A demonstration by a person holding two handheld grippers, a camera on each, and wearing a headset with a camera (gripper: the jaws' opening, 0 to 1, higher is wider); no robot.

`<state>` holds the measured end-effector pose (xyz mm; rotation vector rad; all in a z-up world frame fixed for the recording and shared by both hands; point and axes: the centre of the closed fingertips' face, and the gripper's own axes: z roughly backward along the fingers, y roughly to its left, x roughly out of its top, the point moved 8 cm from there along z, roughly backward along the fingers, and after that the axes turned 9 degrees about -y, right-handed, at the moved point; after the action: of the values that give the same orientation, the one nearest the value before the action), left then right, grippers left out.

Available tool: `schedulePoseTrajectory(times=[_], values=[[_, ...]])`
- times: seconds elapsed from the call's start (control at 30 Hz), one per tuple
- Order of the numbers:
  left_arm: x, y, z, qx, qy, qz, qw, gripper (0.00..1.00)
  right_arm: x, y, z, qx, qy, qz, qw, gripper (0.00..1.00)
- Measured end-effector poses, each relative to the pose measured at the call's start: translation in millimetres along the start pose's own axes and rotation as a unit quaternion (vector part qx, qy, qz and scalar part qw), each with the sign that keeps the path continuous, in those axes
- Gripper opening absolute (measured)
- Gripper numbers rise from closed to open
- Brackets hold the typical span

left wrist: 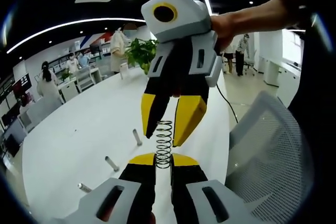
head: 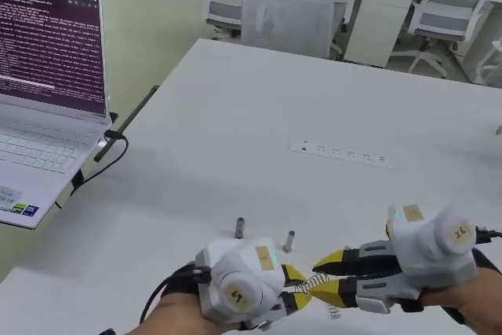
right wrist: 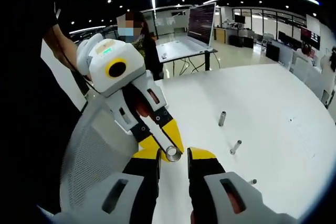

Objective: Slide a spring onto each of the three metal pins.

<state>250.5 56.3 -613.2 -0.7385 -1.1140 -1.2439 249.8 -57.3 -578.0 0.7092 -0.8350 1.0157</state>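
Observation:
A small steel spring [head: 312, 282] hangs just above the table between my two grippers. My left gripper [left wrist: 164, 160] is shut on the near end of the spring [left wrist: 164, 142]. My right gripper [left wrist: 165, 132] faces it with its yellow jaws apart on either side of the spring's other end. From the right gripper [right wrist: 173, 155] the spring [right wrist: 172, 152] shows end-on in the gap between its jaws. Two short metal pins [head: 240, 227] [head: 289, 241] stand on the white table just beyond the grippers. A third small metal piece [head: 335, 313] lies under the right gripper.
An open laptop [head: 47, 100] sits at the table's left edge, with a black cable [head: 118, 143] beside it. A white power strip [head: 341, 152] lies mid-table. Office chairs [head: 286, 25] stand beyond the far edge. The white table [head: 235, 115] stretches wide behind the pins.

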Motion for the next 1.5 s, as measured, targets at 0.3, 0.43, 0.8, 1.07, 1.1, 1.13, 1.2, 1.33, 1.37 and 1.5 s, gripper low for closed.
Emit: schedulePoseTrajectory(times=[0.3,0.43,0.8,1.07,1.1,1.13,1.2,1.33,1.37,1.5], values=[[11.0,-4.4,-7.5,-0.011,-0.017,0.001,0.9998,0.02,4.6,1.4,9.1,0.018,0.049,0.054,0.9972,0.19],[16.0,-7.2,-12.0,-0.021,-0.024,-0.002,0.9995,0.02,5.6,3.0,12.4,0.029,0.069,0.079,0.9941,0.19],[24.1,-13.8,-18.3,-0.045,-0.032,-0.013,0.9984,0.02,5.3,7.9,20.4,0.071,0.115,0.127,0.9826,0.17],[25.4,-16.5,-19.0,-0.058,-0.030,-0.018,0.9977,0.02,8.2,8.1,18.7,0.087,0.144,0.160,0.9726,0.13],[25.3,-16.4,-18.8,-0.058,-0.029,-0.018,0.9977,0.02,8.5,7.9,18.4,0.089,0.146,0.163,0.9717,0.12],[25.0,-16.0,-18.6,-0.058,-0.029,-0.018,0.9978,0.02,9.1,7.9,17.6,0.089,0.147,0.165,0.9712,0.11],[23.9,-14.8,-18.1,-0.056,-0.028,-0.015,0.9979,0.02,9.5,8.9,16.7,0.092,0.146,0.164,0.9711,0.09],[22.1,-15.7,-17.2,-0.058,-0.026,-0.015,0.9979,0.02,8.2,11.6,14.2,0.092,0.150,0.173,0.9690,0.09],[21.7,-16.1,-17.2,-0.059,-0.026,-0.015,0.9978,0.02,7.7,11.9,14.0,0.092,0.151,0.174,0.9688,0.09],[19.2,-18.5,-19.2,-0.062,-0.024,-0.013,0.9977,0.02,5.2,13.5,13.0,0.093,0.159,0.178,0.9667,0.09]])
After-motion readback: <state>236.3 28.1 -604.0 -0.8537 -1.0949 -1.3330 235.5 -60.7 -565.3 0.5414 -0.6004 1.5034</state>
